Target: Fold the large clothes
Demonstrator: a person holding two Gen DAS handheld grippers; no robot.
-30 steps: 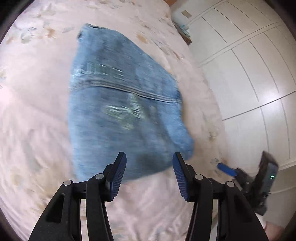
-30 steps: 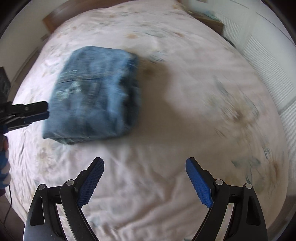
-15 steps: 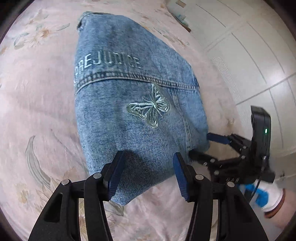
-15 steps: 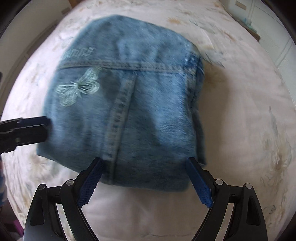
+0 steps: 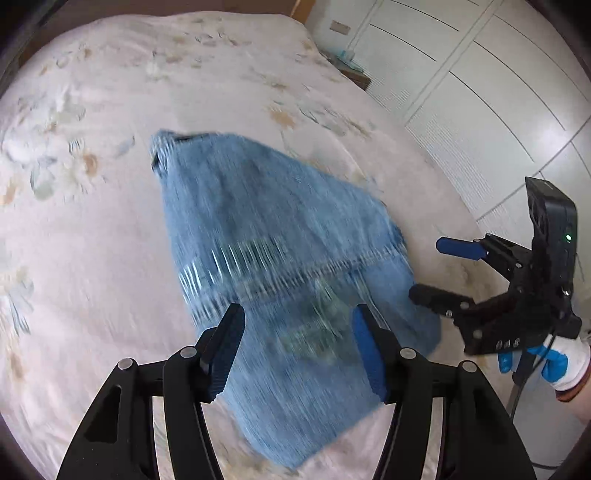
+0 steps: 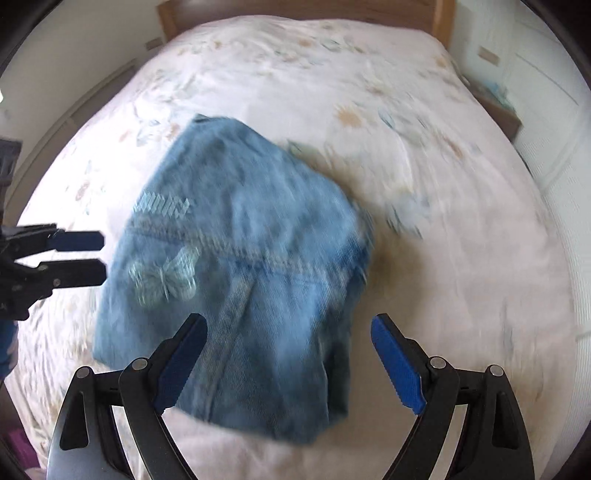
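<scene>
Folded blue jeans (image 5: 280, 258) with a butterfly patch lie flat on the bed, also in the right wrist view (image 6: 243, 266). My left gripper (image 5: 297, 350) is open and empty, above the near edge of the jeans. My right gripper (image 6: 288, 363) is open wide and empty, above the jeans' near edge. The right gripper shows in the left wrist view (image 5: 439, 269) just right of the jeans. The left gripper shows in the right wrist view (image 6: 88, 258) at the jeans' left edge. Both views are motion-blurred.
The bed has a pale floral sheet (image 5: 92, 240) spreading around the jeans. A wooden headboard (image 6: 295, 7) is at the far end. White wardrobe doors (image 5: 498, 122) stand to the right, with a nightstand (image 5: 351, 70) beside the bed.
Both grippers have pulled back and up from the jeans, which now look smaller and farther. The jeans stay folded on the bed. Both stay open.
</scene>
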